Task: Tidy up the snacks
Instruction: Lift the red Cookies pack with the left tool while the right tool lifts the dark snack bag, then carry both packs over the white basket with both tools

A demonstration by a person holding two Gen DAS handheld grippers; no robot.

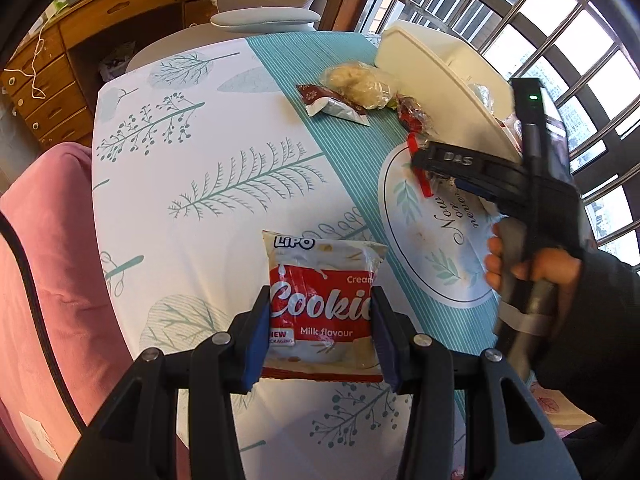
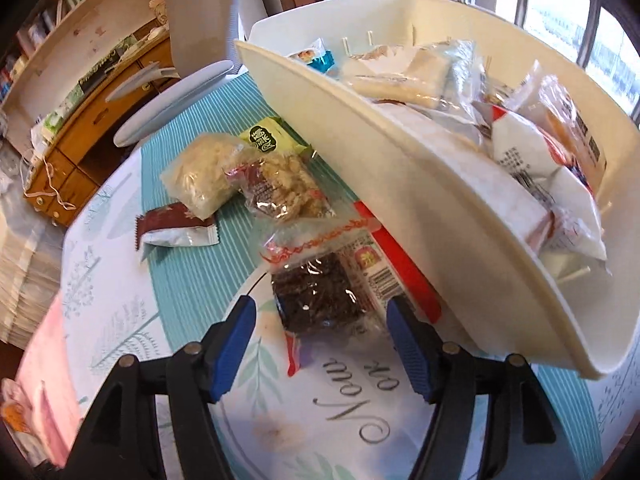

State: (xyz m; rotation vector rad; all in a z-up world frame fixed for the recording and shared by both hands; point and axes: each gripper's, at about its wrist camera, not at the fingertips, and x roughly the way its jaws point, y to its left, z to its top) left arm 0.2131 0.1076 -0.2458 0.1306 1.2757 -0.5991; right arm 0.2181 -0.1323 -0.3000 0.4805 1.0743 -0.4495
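Jaws on my left gripper [image 1: 320,334] are clamped on the cookie packet [image 1: 322,304], held above the desk [image 1: 180,152]. On my right gripper [image 2: 320,348] they stand released, straddling a dark snack bar [image 2: 316,292] lying on the desk just beside the white basket [image 2: 400,184] of snacks.

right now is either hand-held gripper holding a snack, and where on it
The left hand-held gripper pinches the Lipo cookie packet by its two side edges. The right hand-held gripper holds nothing.
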